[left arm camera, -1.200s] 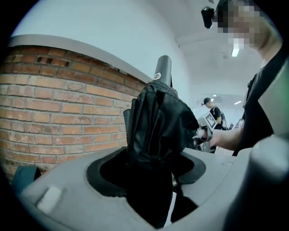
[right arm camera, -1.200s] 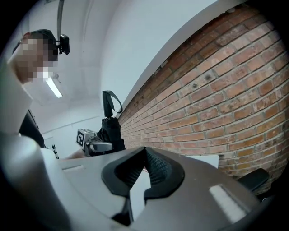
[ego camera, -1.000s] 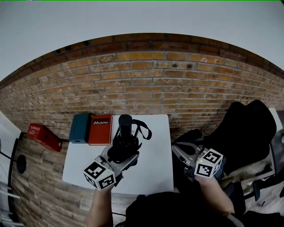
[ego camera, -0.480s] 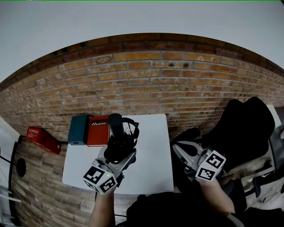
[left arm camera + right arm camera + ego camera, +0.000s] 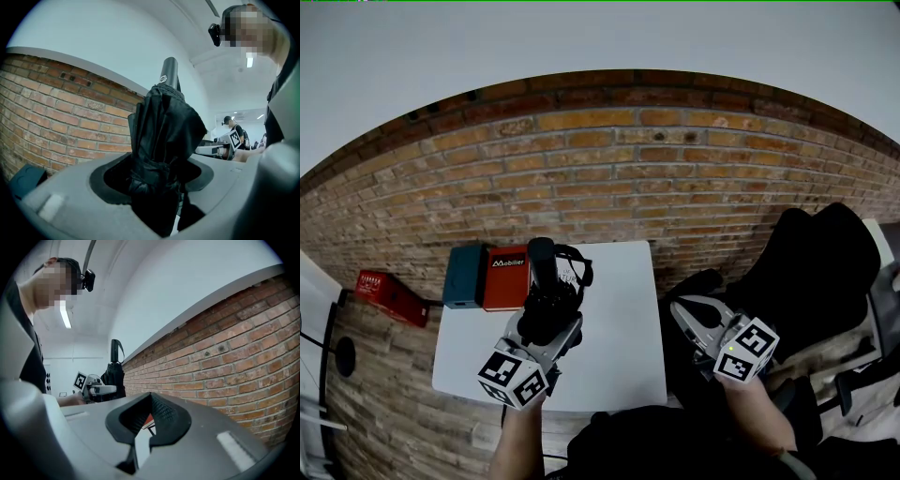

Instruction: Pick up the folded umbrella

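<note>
**Umbrella in the left tongs, right tongs empty**

The brick wall (image 5: 628, 169) fills most of my head view, with a black chair (image 5: 825, 272) at the right. Pushed against the bricks is the white table (image 5: 619, 328).

The folded umbrella (image 5: 542, 267) stands upright over the left half of that table, handle end up, its strap (image 5: 578, 264) looped out beside the handle. From here I cannot tell whether its lower end clears the table top.

My left gripper (image 5: 546, 323) has the umbrella. In the left gripper view the jaws stand wide and the bunched black fabric fills the space between them, pressed in from both sides.

My right gripper (image 5: 692, 312) hangs off the table's right edge, well apart from the umbrella. In the right gripper view its jaws are drawn together at the tips with only a slit behind them, and nothing sits between them.

At the back left of the table a red book (image 5: 508, 277) lies just beside a teal box (image 5: 467, 274). A red case (image 5: 389, 289) lies on the floor to the left.
</note>
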Tool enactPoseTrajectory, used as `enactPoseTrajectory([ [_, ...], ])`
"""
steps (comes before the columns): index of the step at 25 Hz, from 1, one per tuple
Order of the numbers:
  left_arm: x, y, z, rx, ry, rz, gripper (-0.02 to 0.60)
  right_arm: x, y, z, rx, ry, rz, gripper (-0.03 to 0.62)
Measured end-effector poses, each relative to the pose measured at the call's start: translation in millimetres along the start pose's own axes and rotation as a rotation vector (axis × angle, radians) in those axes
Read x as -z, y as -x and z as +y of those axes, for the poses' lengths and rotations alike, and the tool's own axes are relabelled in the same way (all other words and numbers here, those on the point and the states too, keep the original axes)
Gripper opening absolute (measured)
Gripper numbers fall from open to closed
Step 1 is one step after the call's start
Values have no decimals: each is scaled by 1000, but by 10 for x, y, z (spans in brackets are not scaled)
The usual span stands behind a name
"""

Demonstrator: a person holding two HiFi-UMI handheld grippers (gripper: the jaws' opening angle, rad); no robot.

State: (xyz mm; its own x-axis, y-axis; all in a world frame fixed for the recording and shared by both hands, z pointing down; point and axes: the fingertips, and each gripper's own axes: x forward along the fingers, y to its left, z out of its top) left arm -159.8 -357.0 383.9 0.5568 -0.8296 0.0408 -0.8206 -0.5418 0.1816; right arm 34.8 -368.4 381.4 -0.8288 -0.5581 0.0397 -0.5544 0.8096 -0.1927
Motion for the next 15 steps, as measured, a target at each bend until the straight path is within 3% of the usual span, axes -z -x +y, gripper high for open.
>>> enactPoseTrajectory([
  [15,41,-8,23,-19,16,12,293,21,-89,-10,-40,-28,0,-2],
])
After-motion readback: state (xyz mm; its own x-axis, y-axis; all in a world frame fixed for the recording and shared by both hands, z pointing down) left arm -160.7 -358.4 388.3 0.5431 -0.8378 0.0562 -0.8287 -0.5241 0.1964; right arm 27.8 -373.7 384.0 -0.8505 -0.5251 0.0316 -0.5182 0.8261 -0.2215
